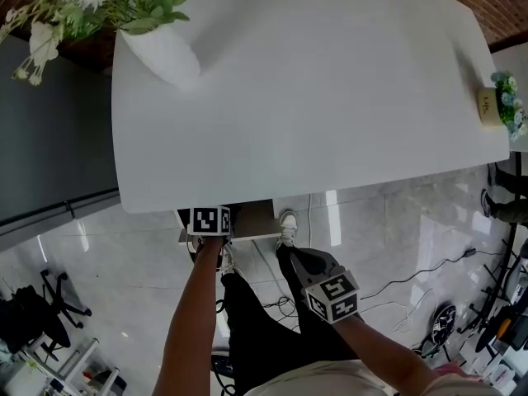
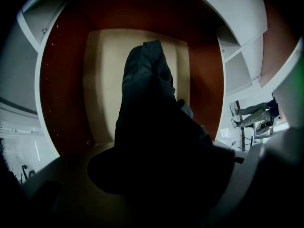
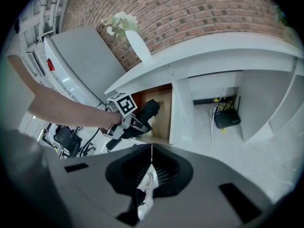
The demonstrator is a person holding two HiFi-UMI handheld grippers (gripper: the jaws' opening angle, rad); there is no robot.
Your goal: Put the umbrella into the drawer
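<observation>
The drawer (image 1: 256, 219) stands pulled out under the white desk's near edge; it has a pale wood bottom (image 2: 102, 80) and red-brown sides. A black folded umbrella (image 2: 147, 94) reaches from between my left gripper's jaws down into the drawer. My left gripper (image 2: 156, 175) points steeply down over it with its jaws wide on either side of the umbrella's near end; the pads are lost in the dark. The right gripper view shows that left gripper (image 3: 135, 125) at the drawer (image 3: 164, 113), with the umbrella (image 3: 149, 108) inside. My right gripper (image 3: 151, 163) hangs shut and empty over the floor (image 1: 307, 264).
The white desk (image 1: 313, 89) carries a vase of flowers (image 1: 161, 48) at its far left and a small plant (image 1: 499, 101) at the right edge. Cables (image 1: 412, 279) trail over the tiled floor. A router (image 3: 225, 118) sits under the desk. An office chair (image 1: 54, 299) stands at the left.
</observation>
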